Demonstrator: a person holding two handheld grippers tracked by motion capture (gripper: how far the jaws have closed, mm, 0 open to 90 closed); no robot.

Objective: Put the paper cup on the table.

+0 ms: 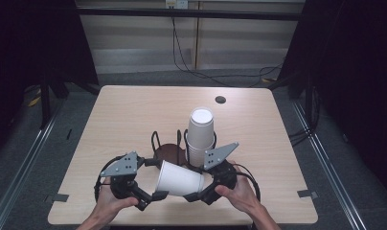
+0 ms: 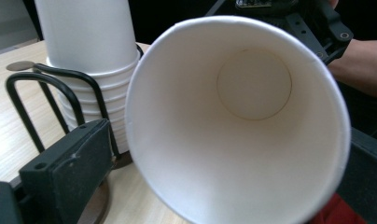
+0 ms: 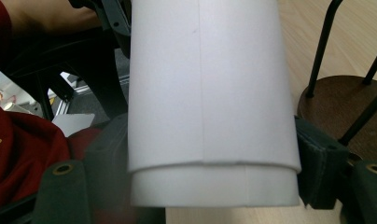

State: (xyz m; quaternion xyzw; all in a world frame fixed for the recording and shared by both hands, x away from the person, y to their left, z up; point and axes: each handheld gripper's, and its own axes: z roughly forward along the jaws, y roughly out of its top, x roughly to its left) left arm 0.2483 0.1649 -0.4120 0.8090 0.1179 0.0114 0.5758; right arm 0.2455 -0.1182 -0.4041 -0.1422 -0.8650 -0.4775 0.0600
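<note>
A white paper cup [image 1: 179, 178] lies on its side in the air over the table's near edge, between my two grippers. My right gripper [image 1: 197, 184] is shut on the cup's narrow bottom end, and its pads [image 3: 317, 158] press both sides of the cup [image 3: 210, 93]. My left gripper [image 1: 155, 179] is open at the cup's mouth. The cup's rim [image 2: 144, 154] sits between the jaws, with a small gap to the left finger [image 2: 65, 168]. Behind stands a stack of white cups [image 1: 201, 134] in a black wire holder [image 1: 170, 151] on a brown base.
The wooden table [image 1: 134, 110] has a dark round hole [image 1: 220, 99] near its far edge. The cup stack [image 2: 88, 42] and holder wires [image 2: 51, 84] stand close to my left gripper. The holder base [image 3: 336, 107] lies just right of the held cup. Cables trail on the floor beyond.
</note>
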